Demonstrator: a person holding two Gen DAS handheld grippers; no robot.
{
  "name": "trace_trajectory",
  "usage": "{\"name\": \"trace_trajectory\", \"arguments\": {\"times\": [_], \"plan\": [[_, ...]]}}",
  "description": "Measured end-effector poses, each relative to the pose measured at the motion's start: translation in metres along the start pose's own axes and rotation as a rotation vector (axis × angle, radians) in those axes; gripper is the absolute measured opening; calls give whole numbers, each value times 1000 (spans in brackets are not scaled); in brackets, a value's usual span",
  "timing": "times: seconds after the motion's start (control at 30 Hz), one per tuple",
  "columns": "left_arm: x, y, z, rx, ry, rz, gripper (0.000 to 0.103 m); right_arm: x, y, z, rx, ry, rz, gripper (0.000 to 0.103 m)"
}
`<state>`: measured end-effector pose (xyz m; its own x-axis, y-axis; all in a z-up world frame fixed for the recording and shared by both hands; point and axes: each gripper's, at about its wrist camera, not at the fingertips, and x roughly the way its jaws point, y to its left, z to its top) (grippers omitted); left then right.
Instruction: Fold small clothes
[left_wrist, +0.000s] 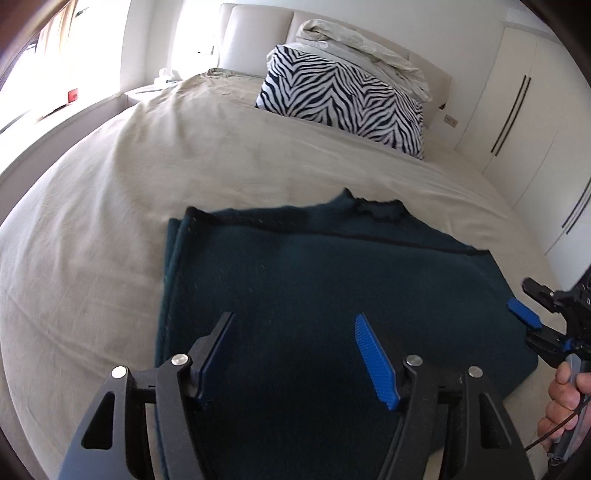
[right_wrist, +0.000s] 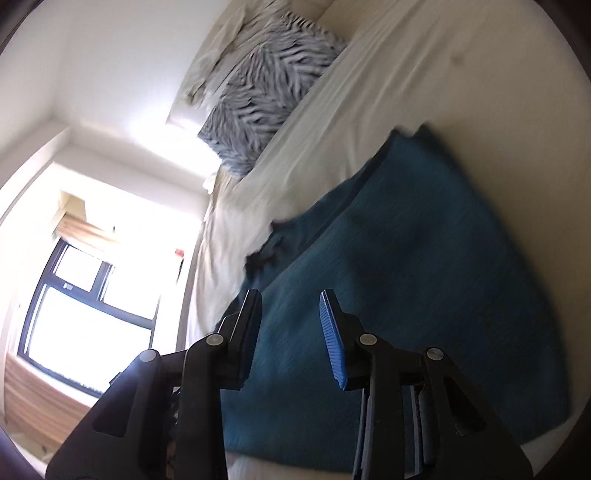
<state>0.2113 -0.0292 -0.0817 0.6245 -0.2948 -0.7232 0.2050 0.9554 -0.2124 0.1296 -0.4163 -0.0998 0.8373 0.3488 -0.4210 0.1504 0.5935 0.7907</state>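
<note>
A dark teal knitted garment (left_wrist: 295, 273) lies folded flat on the beige bed sheet (left_wrist: 147, 166). It also shows in the right wrist view (right_wrist: 424, 277), blurred and tilted. My left gripper (left_wrist: 295, 321) is open, hovering just above the garment's near part, holding nothing. My right gripper (right_wrist: 290, 299) is open over the garment's right edge. It shows at the right of the left wrist view (left_wrist: 524, 299), rolled on its side, with a hand on its handle.
A zebra-print pillow (left_wrist: 343, 96) and a pile of cream bedding (left_wrist: 365, 48) lie at the head of the bed. White wardrobe doors (left_wrist: 524, 110) stand at the right. A window (right_wrist: 85, 317) is on the far side.
</note>
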Motion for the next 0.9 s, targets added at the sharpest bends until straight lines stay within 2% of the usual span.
{"name": "trace_trajectory", "arguments": {"times": [0.03,0.13,0.2,0.23,0.3,0.37,0.47,0.6,0.7,0.8,0.9], "plan": [[-1,-5,-12,9,22,-4,69,19,17,-19,-25,60,24,45],[8,3,-41,-32,84,3,68,69,47,-69,-76,239,90,46],[6,13,-49,-45,65,-5,62,96,51,-94,-101,331,67,46],[5,16,-50,-33,62,-5,62,102,47,-104,-94,347,41,44],[3,19,-50,-26,68,-31,62,100,32,-104,-55,320,62,40],[2,27,-49,-40,69,-66,62,84,15,-93,0,264,78,40],[-3,36,-51,-76,58,-99,62,46,-15,-68,72,141,51,40],[-18,44,-53,-109,46,-102,62,-8,-52,-42,149,-3,5,40],[-46,61,-55,-169,-16,-85,64,-49,-73,-30,189,-88,-49,43],[-72,89,-56,-265,-85,-42,71,-82,-77,-25,189,-148,-100,47],[-69,113,-52,-346,-68,-51,73,-97,-71,-18,160,-127,-58,48]]}}
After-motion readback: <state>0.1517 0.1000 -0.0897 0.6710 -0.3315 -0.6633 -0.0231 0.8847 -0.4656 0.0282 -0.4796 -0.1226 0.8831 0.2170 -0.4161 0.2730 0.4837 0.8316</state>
